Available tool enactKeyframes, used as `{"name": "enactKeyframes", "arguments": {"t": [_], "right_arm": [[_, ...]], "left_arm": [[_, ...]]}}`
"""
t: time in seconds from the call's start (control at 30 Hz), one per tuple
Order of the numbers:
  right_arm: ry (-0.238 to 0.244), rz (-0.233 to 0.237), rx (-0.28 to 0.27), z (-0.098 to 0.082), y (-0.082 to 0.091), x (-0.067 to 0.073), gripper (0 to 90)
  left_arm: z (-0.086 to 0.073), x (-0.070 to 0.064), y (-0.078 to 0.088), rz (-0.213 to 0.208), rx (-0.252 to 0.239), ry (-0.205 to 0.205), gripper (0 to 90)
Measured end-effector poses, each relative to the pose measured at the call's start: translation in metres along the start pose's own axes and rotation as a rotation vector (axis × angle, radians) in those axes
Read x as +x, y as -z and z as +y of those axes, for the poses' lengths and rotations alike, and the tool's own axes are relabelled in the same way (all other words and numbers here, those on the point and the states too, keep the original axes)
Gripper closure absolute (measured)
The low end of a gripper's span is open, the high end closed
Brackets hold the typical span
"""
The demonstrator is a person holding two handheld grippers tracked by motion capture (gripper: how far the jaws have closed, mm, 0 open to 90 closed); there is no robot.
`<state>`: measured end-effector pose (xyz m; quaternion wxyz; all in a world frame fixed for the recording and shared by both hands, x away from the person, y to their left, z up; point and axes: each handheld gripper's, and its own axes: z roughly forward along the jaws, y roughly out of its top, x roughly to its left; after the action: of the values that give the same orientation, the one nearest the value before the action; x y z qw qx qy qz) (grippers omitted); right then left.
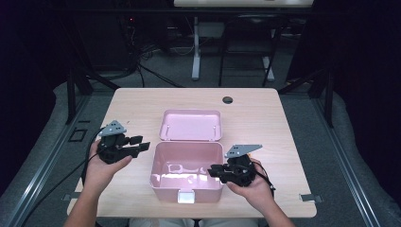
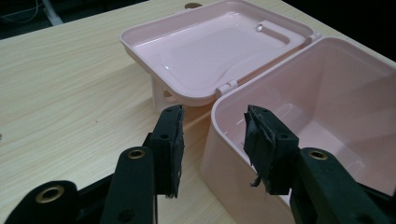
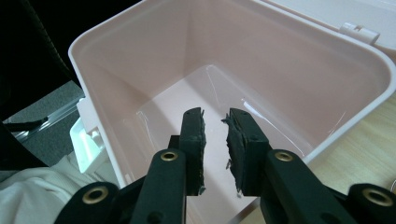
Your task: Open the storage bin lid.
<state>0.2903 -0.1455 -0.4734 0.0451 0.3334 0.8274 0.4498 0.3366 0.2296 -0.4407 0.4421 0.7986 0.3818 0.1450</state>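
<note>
The pale, wood-grain laminate counter (image 1: 142, 101) had rounded corners and a matte, finely streaked top. The left claw (image 1: 141, 144), black hard plastic with worn, frayed rubber pads, stood well open with nothing between its jaws; in the left gripper view its tips straddled the near corner of the glossy pink plastic box (image 2: 327, 93) without touching it. The right claw (image 1: 211, 170) hung over the opposite rim of that box, its tips inside the cavity, jaws parted by a narrow gap and holding nothing. The box was a deep, round-cornered rectangular tub with smooth, shiny walls that caught the light, and a small white latch tab (image 1: 185, 196) on its front wall. Beyond both claws, its hinged pink lid (image 1: 190, 125) lay thrown back, shallow and tray-like, inner face up. Farther on, a round dark cable hole (image 1: 227, 100) pierced the counter near its far edge. Past that, the room was dim: grey carpet, black cables, white desk legs (image 1: 196, 49).
</note>
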Motion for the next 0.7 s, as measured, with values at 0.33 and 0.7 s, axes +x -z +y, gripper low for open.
{"name": "enactKeyframes", "arguments": {"t": [0.33,0.7], "right_arm": [[-0.018,0.000,-0.027,0.008,0.000,-0.004,74.8],[-0.034,-0.073,-0.137,0.018,0.029,-0.009,65.2]], "left_arm": [[-0.003,0.000,0.008,0.015,-0.011,-0.006,57.4],[0.007,-0.014,0.023,0.025,-0.074,-0.034,57.7]]}}
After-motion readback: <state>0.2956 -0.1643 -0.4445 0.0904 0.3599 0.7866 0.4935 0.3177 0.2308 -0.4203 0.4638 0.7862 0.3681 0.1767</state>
